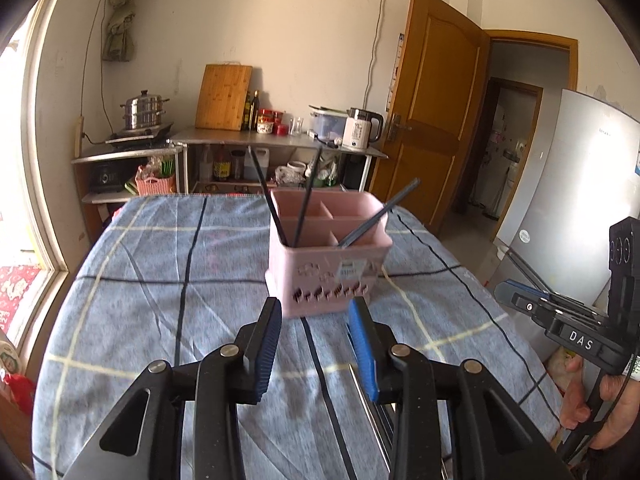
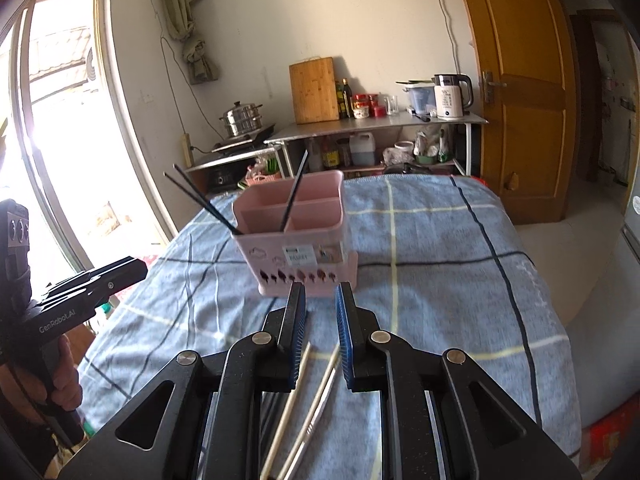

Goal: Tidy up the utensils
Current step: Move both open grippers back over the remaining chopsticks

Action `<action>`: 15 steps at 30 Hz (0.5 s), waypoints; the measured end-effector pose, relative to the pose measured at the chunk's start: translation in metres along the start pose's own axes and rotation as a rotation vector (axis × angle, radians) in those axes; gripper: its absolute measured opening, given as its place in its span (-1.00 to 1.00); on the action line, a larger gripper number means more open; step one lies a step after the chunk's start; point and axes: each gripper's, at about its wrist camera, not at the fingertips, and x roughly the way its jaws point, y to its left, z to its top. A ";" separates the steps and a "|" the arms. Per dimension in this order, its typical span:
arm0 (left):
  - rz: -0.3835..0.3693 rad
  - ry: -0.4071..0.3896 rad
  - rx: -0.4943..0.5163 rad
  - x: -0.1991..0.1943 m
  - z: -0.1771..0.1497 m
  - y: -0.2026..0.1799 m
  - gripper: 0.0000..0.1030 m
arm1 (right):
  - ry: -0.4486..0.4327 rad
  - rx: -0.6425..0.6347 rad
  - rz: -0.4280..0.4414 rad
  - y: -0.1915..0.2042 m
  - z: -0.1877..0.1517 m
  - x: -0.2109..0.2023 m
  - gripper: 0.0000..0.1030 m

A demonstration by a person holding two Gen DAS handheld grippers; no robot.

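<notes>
A blue checked cloth (image 1: 160,280) covers the table, crossed by dark and pale yellow lines and creased in places. On it, toward the far side, stands a pink caddy (image 1: 326,280) with several compartments; dark chopsticks (image 1: 304,196) lean out of it. At the near edge pale wooden chopsticks (image 2: 292,400) lie flat on the cloth, and just beside them lies a slim metal utensil (image 2: 320,408); its kind cannot be told. The left view shows metal strips (image 1: 372,408) lying there too.
</notes>
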 end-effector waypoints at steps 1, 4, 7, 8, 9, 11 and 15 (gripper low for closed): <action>-0.003 0.012 0.003 0.001 -0.006 -0.002 -0.33 | 0.004 0.003 -0.002 -0.001 -0.004 -0.002 -0.69; -0.010 0.043 0.000 0.002 -0.024 -0.006 -0.33 | 0.025 0.021 -0.003 -0.006 -0.015 -0.004 -0.69; -0.021 0.066 -0.001 0.004 -0.036 -0.009 -0.33 | 0.042 0.023 -0.007 -0.006 -0.025 -0.006 -0.69; -0.026 0.073 -0.003 0.005 -0.039 -0.010 -0.33 | 0.048 0.025 -0.007 -0.006 -0.029 -0.007 -0.69; -0.031 0.078 -0.004 0.004 -0.042 -0.011 -0.33 | 0.056 0.027 -0.007 -0.006 -0.032 -0.007 -0.69; -0.039 0.087 -0.002 0.005 -0.047 -0.014 -0.33 | 0.070 0.032 -0.008 -0.007 -0.038 -0.006 -0.69; -0.049 0.109 -0.001 0.009 -0.054 -0.018 -0.33 | 0.093 0.037 -0.006 -0.006 -0.047 -0.003 -0.69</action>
